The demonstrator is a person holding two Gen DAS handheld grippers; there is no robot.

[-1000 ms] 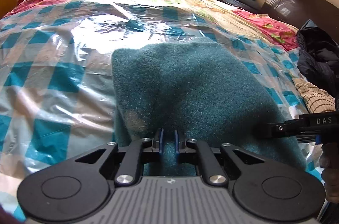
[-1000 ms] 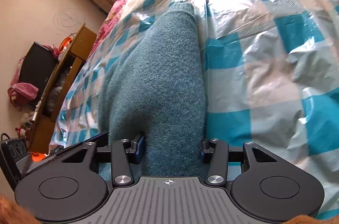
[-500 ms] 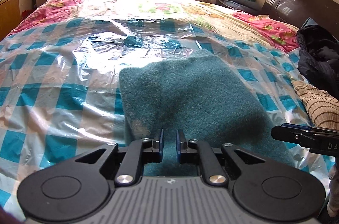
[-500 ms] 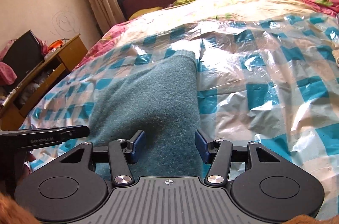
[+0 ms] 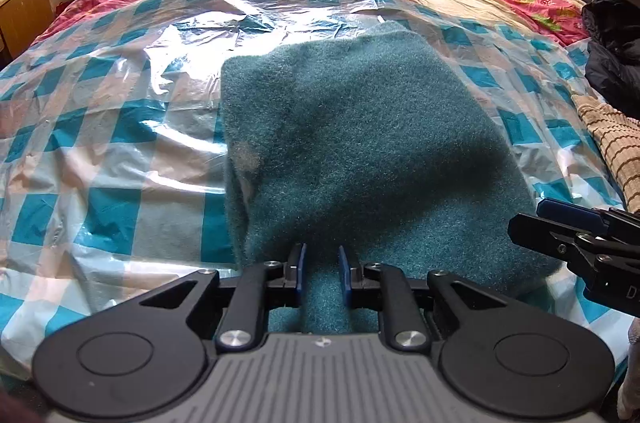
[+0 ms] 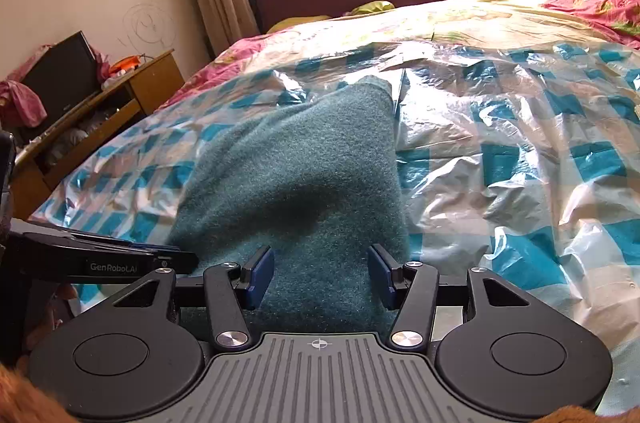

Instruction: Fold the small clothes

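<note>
A folded teal fleece garment (image 5: 360, 143) lies on the plastic-covered checked bed, its near edge by both grippers; it also shows in the right wrist view (image 6: 304, 175). My left gripper (image 5: 322, 273) is over the near edge with its jaws a narrow gap apart, cloth showing between them. My right gripper (image 6: 320, 277) is open wide over the garment's near right corner, not gripping it. The right gripper shows at the right edge of the left wrist view (image 5: 576, 243), and the left gripper at the left of the right wrist view (image 6: 104, 259).
A clear plastic sheet (image 5: 120, 127) covers the blue-and-white checked bedspread. A striped brown cloth (image 5: 612, 147) and dark clothing (image 5: 612, 59) lie at the bed's right edge. A wooden desk with a monitor (image 6: 64, 79) stands left of the bed.
My left gripper's jaws have opened a little, from shut on the garment's near edge. My right gripper has opened wider and levelled out. The garment has settled flat on the bed.
</note>
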